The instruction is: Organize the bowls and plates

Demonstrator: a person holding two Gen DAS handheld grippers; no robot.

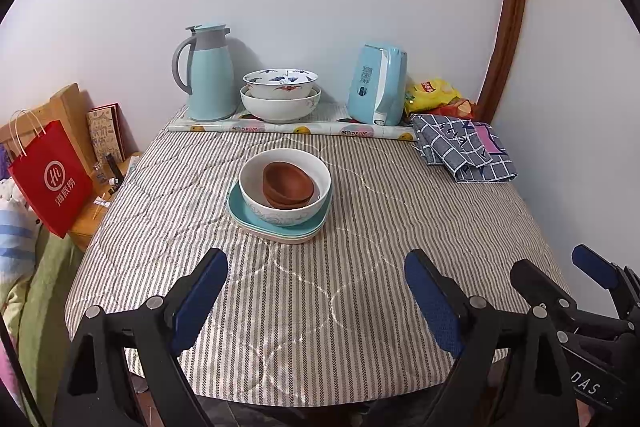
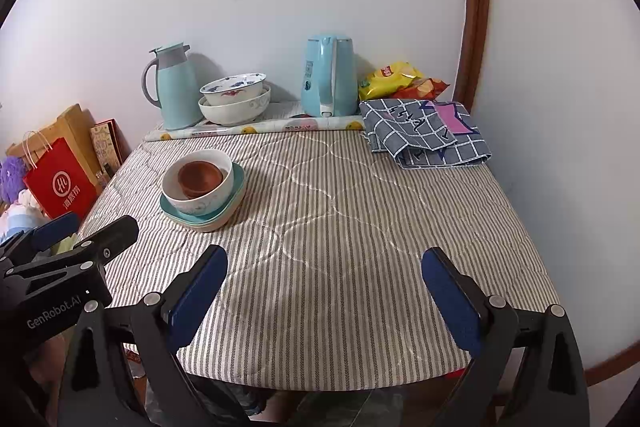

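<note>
The stack I have to sort sits at the middle of the striped tablecloth point(image 1: 360, 307): two brown bowls point(image 1: 288, 184) nested one in the other, resting inside a white bowl point(image 1: 285, 187), which itself stands on a short pile of plates point(image 1: 280, 225), the top one teal and at least one pale one under it. From my left gripper point(image 1: 316, 301) that stack lies straight ahead, nearly centred between the two blue pads, with a stretch of bare cloth between us. From my right gripper point(image 2: 346, 301) the same stack lies ahead but well off to the left, beyond my left finger, so I judge the left hand is the one better lined up and nearer. Both grippers stand wide apart at the fingers and hold nothing; each hovers over the near edge of the table, side by side. The stack has no real long axis, being round bowls on rounded plates, so the approach turns on height: the brown bowls sit below the white bowl's rim, and I would have to come down from above to pinch a rim. Farther back, against the wall, a second pair of nested bowls point(image 1: 280, 95) stands between a teal flask point(image 1: 206, 75) and a blue kettle point(image 1: 378, 87).
</note>
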